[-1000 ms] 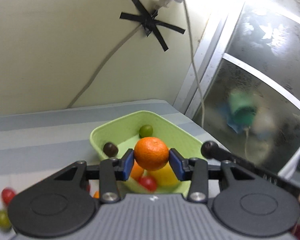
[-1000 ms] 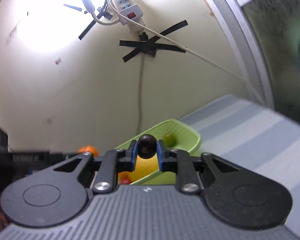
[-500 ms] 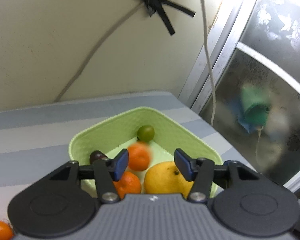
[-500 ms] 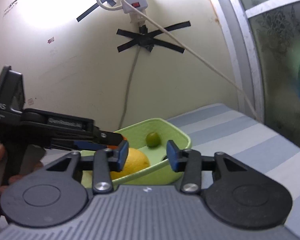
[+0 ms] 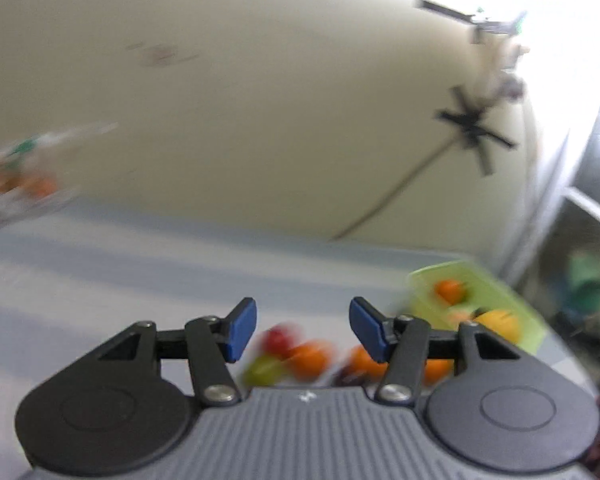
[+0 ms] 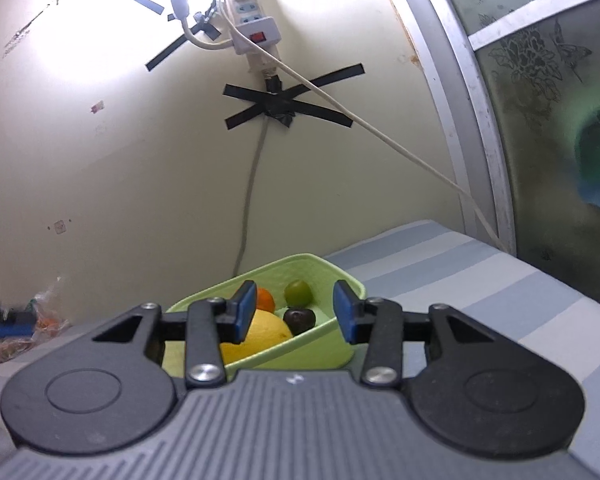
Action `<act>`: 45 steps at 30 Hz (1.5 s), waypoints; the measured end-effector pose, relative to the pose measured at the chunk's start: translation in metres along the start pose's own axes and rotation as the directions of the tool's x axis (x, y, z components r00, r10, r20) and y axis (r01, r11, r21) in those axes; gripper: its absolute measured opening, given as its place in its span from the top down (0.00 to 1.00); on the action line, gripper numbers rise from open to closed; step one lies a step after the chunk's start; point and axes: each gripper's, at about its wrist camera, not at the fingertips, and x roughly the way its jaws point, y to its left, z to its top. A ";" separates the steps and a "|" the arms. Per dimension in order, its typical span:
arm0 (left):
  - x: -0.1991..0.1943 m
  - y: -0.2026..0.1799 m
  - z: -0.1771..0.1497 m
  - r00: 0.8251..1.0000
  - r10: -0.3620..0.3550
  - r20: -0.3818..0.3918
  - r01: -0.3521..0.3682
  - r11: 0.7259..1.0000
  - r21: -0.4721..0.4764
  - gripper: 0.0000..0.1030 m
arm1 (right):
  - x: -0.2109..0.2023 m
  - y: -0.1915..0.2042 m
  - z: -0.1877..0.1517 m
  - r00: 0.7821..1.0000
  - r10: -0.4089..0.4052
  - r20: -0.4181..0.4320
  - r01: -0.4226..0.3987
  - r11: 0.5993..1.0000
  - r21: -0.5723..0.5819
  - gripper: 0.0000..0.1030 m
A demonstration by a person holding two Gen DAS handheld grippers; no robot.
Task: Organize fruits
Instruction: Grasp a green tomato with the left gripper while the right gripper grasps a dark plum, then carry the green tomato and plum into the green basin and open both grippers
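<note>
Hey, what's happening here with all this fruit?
A person with a gripper in each hand is sorting fruit into a green basket. The right gripper hangs open and empty over the basket, which holds a lemon and a dark plum. The left gripper, open and empty, faces loose fruit on the table.

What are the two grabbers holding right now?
Nothing. The left gripper and right gripper both have open, empty jaws. The fruits sit in the green basket.

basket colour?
Light green basket; it shows best in the right wrist view, which is sharp. The left wrist view is blurred.
</note>
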 end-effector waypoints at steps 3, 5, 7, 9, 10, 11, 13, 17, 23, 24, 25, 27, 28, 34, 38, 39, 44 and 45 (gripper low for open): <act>-0.008 0.027 -0.017 0.998 0.059 -0.025 -0.060 0.998 -0.026 0.49 | -0.010 0.012 0.001 0.999 0.033 0.016 -0.033 0.999 -0.007 0.56; -0.006 0.038 -0.025 0.997 0.062 -0.043 -0.065 0.997 -0.052 0.49 | -0.017 0.025 -0.001 0.997 0.082 0.014 -0.081 0.997 -0.007 0.56; -0.001 0.040 -0.028 0.998 0.035 -0.057 -0.038 0.997 -0.066 0.49 | -0.020 0.042 -0.006 0.990 0.140 -0.017 -0.141 0.990 -0.028 0.56; 0.003 0.036 -0.028 0.998 0.011 -0.062 -0.014 0.999 -0.042 0.49 | -0.018 0.069 -0.014 0.980 0.186 -0.070 -0.192 0.977 -0.091 0.56; 0.008 0.031 -0.029 0.998 0.004 -0.062 -0.005 1.000 -0.019 0.49 | -0.016 0.083 -0.020 0.973 0.208 -0.103 -0.220 0.967 -0.125 0.56; 0.014 0.026 -0.029 0.998 0.002 -0.065 -0.001 1.000 0.005 0.49 | -0.013 0.096 -0.025 0.966 0.222 -0.133 -0.242 0.957 -0.161 0.57; 0.026 0.017 -0.029 0.997 -0.004 -0.079 0.007 0.999 0.040 0.49 | -0.003 0.126 -0.038 0.952 0.225 -0.206 -0.275 0.927 -0.255 0.57; 0.042 0.007 -0.032 0.996 0.010 -0.084 0.000 0.994 0.111 0.52 | 0.023 0.172 -0.056 0.920 0.228 -0.319 -0.340 0.869 -0.360 0.58; 0.053 0.006 -0.036 0.994 0.027 -0.107 -0.012 0.991 0.134 0.60 | 0.062 0.206 -0.068 0.902 0.181 -0.392 -0.363 0.808 -0.463 0.63; 0.054 0.007 -0.036 0.994 0.024 -0.108 -0.009 0.991 0.134 0.60 | 0.066 0.208 -0.070 0.899 0.173 -0.402 -0.365 0.803 -0.471 0.66; 0.054 0.006 -0.036 0.994 0.025 -0.106 -0.010 0.990 0.137 0.63 | 0.072 0.210 -0.072 0.893 0.162 -0.419 -0.369 0.795 -0.481 0.69; 0.056 0.004 -0.036 0.994 0.020 -0.108 -0.003 0.988 0.152 0.67 | 0.076 0.215 -0.076 0.892 0.151 -0.426 -0.374 0.777 -0.507 0.75; 0.057 0.002 -0.037 0.994 0.019 -0.109 -0.001 0.987 0.162 0.71 | 0.077 0.218 -0.078 0.897 0.141 -0.418 -0.367 0.764 -0.530 0.75; 0.047 -0.002 -0.043 0.995 0.007 -0.104 0.011 0.984 0.176 0.75 | 0.065 0.217 -0.082 0.912 0.112 -0.393 -0.333 0.763 -0.554 0.78; 0.021 -0.009 -0.057 0.992 -0.058 -0.116 0.077 0.982 0.172 0.75 | 0.033 0.205 -0.076 0.923 0.139 -0.359 -0.321 0.794 -0.516 0.78; 0.012 -0.012 -0.061 0.990 -0.075 -0.116 0.095 0.979 0.179 0.75 | 0.026 0.203 -0.076 0.922 0.150 -0.356 -0.325 0.800 -0.505 0.78; -0.028 -0.028 -0.090 0.976 -0.160 -0.149 0.191 0.955 0.226 0.75 | -0.014 0.185 -0.080 0.910 0.172 -0.377 -0.342 0.826 -0.449 0.78; -0.033 -0.032 -0.096 0.973 -0.167 -0.157 0.201 0.950 0.237 0.75 | -0.020 0.181 -0.082 0.905 0.176 -0.387 -0.347 0.831 -0.435 0.78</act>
